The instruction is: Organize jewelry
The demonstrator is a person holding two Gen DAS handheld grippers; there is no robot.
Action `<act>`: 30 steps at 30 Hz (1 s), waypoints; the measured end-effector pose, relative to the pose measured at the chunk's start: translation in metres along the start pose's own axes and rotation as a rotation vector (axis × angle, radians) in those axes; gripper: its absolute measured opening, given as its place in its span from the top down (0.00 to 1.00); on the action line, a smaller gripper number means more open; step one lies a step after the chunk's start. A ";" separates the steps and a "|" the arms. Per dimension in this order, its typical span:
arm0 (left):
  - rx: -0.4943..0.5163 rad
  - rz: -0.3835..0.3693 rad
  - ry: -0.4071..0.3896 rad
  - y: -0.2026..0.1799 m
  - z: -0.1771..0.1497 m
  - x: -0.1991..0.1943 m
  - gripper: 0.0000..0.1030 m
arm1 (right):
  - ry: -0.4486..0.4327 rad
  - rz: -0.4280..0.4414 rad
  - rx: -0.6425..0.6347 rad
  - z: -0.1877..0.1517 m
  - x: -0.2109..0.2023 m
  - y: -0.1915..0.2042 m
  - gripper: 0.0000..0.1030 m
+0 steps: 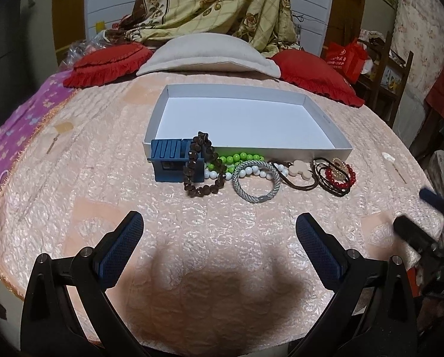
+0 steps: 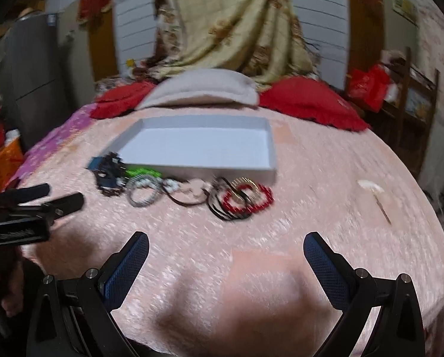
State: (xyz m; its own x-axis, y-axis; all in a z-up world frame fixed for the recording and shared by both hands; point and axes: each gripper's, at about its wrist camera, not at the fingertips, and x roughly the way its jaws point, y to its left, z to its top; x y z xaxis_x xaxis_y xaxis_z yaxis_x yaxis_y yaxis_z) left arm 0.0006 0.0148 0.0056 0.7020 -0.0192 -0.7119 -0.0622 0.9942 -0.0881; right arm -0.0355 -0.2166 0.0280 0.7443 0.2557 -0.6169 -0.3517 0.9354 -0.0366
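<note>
Both grippers hover low over a pink quilted bedspread [image 1: 168, 238], each with its fingers spread wide and nothing between them. Straight ahead of the left gripper [image 1: 219, 238], well beyond its fingertips, the jewelry lies in a row along the near wall of a shallow white box [image 1: 245, 148]. Slightly left of its centre line stands a small blue stand [image 1: 169, 160] with a dark brown bead bracelet [image 1: 202, 166] draped against it; just past that are green beads [image 1: 236, 158] and white beads [image 1: 216, 174], then a silver-grey woven bangle [image 1: 256, 181] almost dead ahead. Further to its right lie a pale flower-shaped piece [image 1: 299, 168] on brown cord and a red bead bracelet [image 1: 341, 177] among dark cords. From the right gripper [image 2: 226, 258] the same row sits ahead and to its left, blurred, with the red bead bracelet [image 2: 248, 197] nearest its centre line and the white box [image 2: 198, 145] behind. The left gripper [image 2: 43, 202] shows at its far left.
</note>
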 end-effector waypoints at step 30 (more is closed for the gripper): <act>-0.056 -0.037 0.030 0.026 0.031 0.028 0.03 | 0.010 -0.026 0.038 0.012 0.025 -0.029 0.00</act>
State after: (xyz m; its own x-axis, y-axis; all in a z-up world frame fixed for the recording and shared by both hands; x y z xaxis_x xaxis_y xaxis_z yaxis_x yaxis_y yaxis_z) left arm 0.0405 0.0430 0.0047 0.6830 -0.0600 -0.7280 -0.0763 0.9853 -0.1528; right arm 0.0006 -0.2346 0.0234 0.7473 0.2286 -0.6239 -0.3102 0.9504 -0.0233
